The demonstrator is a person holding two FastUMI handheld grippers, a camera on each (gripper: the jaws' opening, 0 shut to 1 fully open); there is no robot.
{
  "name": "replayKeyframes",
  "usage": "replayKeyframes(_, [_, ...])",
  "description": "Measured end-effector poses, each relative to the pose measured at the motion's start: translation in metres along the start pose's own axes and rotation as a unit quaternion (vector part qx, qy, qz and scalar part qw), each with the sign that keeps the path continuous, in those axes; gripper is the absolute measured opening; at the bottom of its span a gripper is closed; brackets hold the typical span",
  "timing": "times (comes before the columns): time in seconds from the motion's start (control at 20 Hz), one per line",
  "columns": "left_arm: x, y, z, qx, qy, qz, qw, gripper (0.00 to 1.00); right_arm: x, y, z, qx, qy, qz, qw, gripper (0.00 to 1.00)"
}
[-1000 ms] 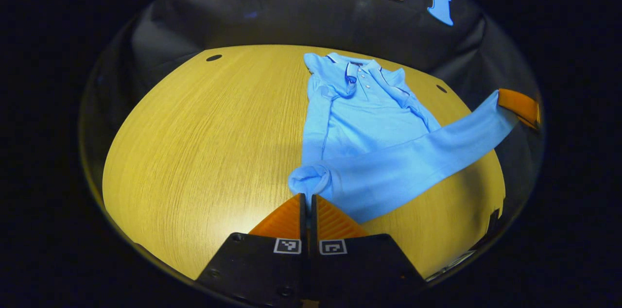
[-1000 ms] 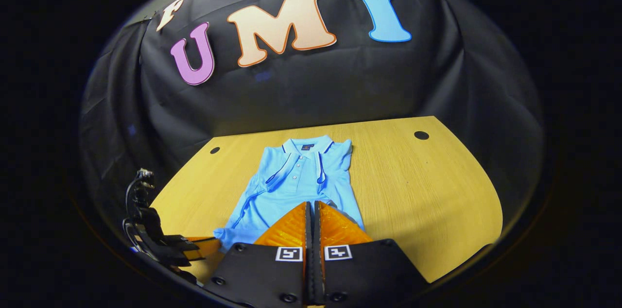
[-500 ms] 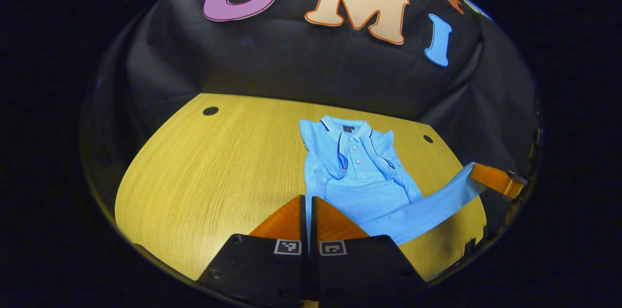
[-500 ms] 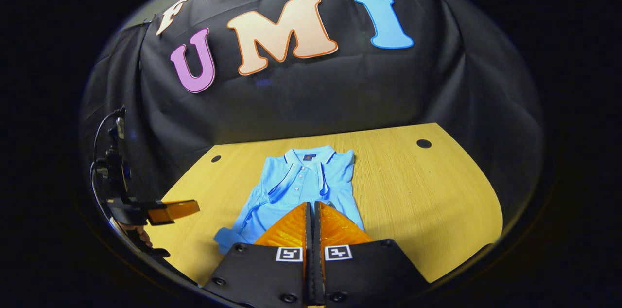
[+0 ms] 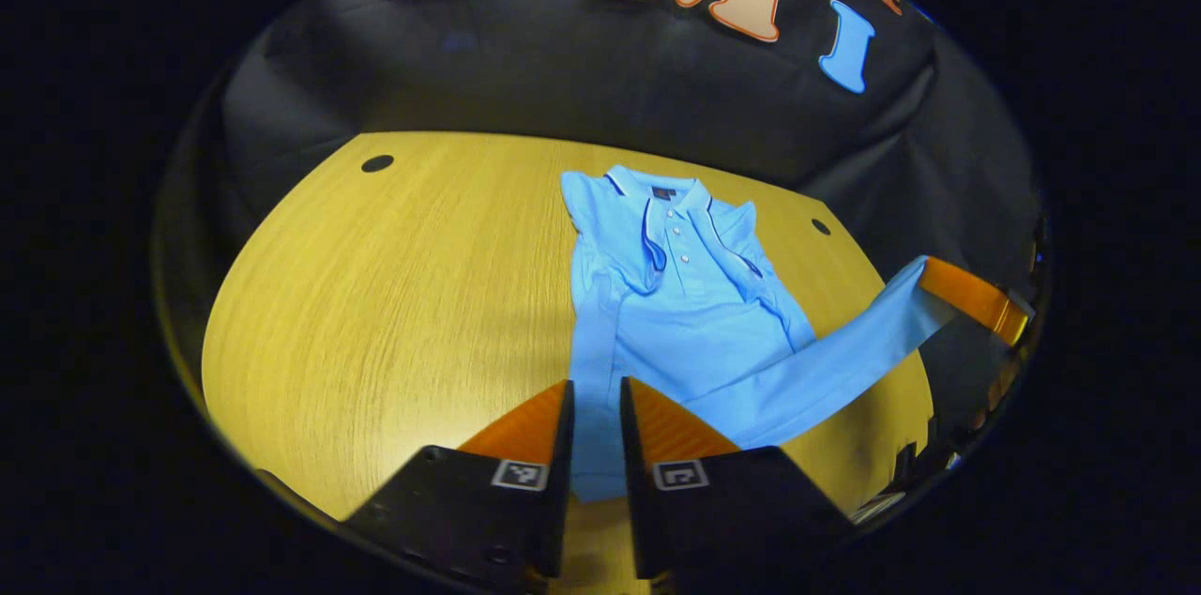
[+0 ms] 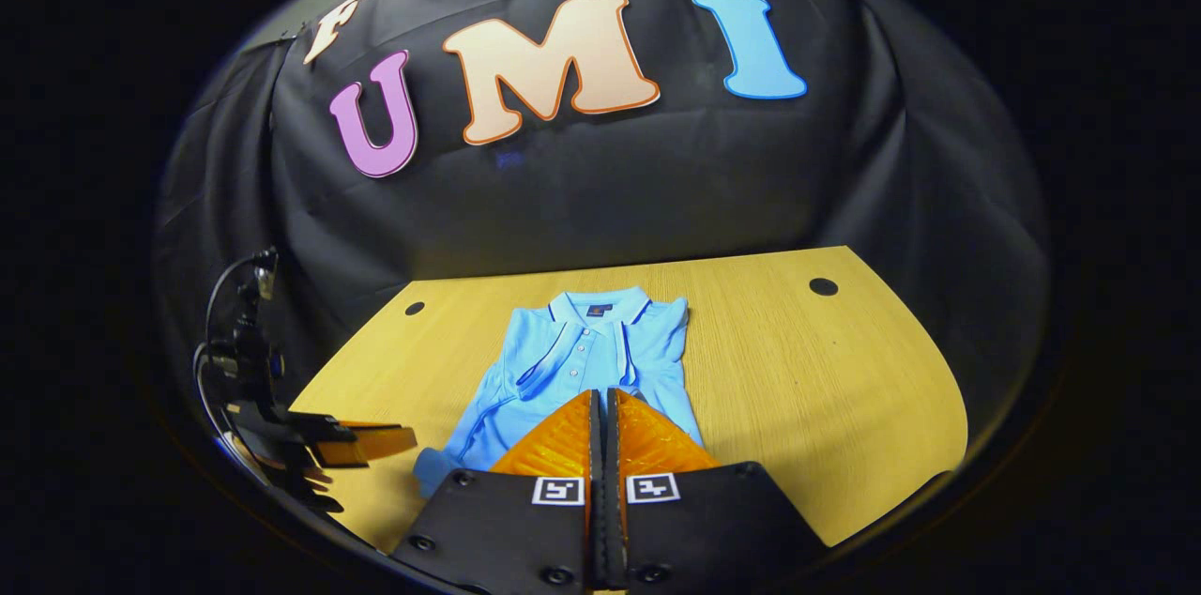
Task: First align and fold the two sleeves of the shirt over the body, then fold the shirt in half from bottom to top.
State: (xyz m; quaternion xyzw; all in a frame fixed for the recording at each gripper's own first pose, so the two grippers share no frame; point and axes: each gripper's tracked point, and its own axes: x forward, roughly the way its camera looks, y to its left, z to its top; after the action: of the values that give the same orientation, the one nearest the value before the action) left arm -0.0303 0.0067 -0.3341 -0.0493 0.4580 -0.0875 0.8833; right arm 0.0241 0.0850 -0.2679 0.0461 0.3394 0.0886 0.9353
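the shirt (image 5: pixel 685 313) lies on the desk (image 5: pixel 394 295), collar toward the booth wall, buttons up, sleeves folded in over the body. its hem end is partly lifted: in the left gripper view a band of hem fabric stretches from near my left fingers up and out to my right gripper (image 5: pixel 971 299) at the view's right edge, raised off the desk. the collar end stays flat on the wood.

my left gripper (image 5: pixel 595 417) has its fingers a little apart, with shirt fabric showing in the gap between them; i cannot tell whether either finger touches the cloth. in the right gripper view the left gripper (image 6: pixel 361 443) sits low at the left, just beside the shirt's near left corner, with a hand (image 6: pixel 281 468) behind it.

my right gripper (image 6: pixel 602 431) has its fingers drawn together with barely a slit between them, over the shirt's (image 6: pixel 582 365) near edge. in the left gripper view the hem band ends right at the right gripper's fingers, so it looks clamped on the hem.

the desk (image 6: pixel 807 370) is pale wood with small dark holes near its far corners (image 6: pixel 823 286).
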Motion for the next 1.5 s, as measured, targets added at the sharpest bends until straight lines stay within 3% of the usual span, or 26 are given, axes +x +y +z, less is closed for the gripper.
replayKeyframes(0.05, [0.004, 0.002, -0.008, 0.008, 0.007, 0.003, 1.0, 0.35, 0.0, 0.0, -0.001, 0.001, 0.0, 0.0, 1.0, 0.02])
replayKeyframes(0.1, [0.01, 0.005, -0.018, 0.014, 0.017, 0.008, 1.0, 0.54, 0.001, 0.001, -0.001, 0.001, 0.001, 0.0, 1.0, 0.02])
replayKeyframes(0.15, [0.016, 0.007, -0.024, 0.016, 0.026, 0.012, 0.999, 0.6, 0.001, 0.0, -0.002, 0.0, 0.001, 0.0, 1.0, 0.02])
replayKeyframes(0.2, [0.02, 0.01, -0.034, 0.014, 0.037, 0.018, 0.999, 0.8, 0.001, -0.001, -0.003, -0.001, 0.003, 0.0, 1.0, 0.02])
replayKeyframes(0.35, [0.03, 0.015, -0.038, 0.02, 0.037, 0.029, 0.999, 0.88, 0.001, -0.002, -0.005, -0.002, 0.005, -0.001, 1.0, 0.02])
replayKeyframes(0.45, [0.033, 0.013, -0.043, 0.027, 0.043, 0.03, 0.998, 0.79, 0.0, -0.003, -0.007, -0.001, 0.007, -0.001, 1.0, 0.02])
replayKeyframes(0.5, [0.033, 0.021, -0.044, 0.032, 0.043, 0.048, 0.997, 0.62, 0.001, -0.003, -0.008, -0.001, 0.008, -0.001, 1.0, 0.02])
replayKeyframes(0.6, [0.033, 0.012, -0.043, 0.013, 0.035, 0.038, 0.999, 0.27, 0.001, -0.002, -0.008, -0.001, 0.008, 0.001, 1.0, 0.02])
replayKeyframes(0.7, [0.034, 0.012, -0.041, 0.004, 0.029, 0.043, 0.999, 0.04, 0.001, -0.001, -0.01, -0.004, 0.009, 0.003, 1.0, 0.02])
replayKeyframes(0.75, [0.031, 0.013, -0.041, 0.002, 0.03, 0.048, 0.998, 0.0, 0.0, 0.0, -0.01, -0.004, 0.008, 0.005, 1.0, 0.02])
replayKeyframes(1.2, [-0.001, -0.012, 0.055, 0.011, -0.056, 0.015, 0.998, 0.0, 0.002, -0.005, 0.006, 0.011, -0.009, 0.008, 1.0, 0.02])
replayKeyframes(1.5, [0.003, -0.013, 0.1, 0.025, -0.078, 0.011, 0.997, 0.0, 0.019, -0.001, 0.031, 0.003, -0.025, 0.012, 1.0, 0.02])
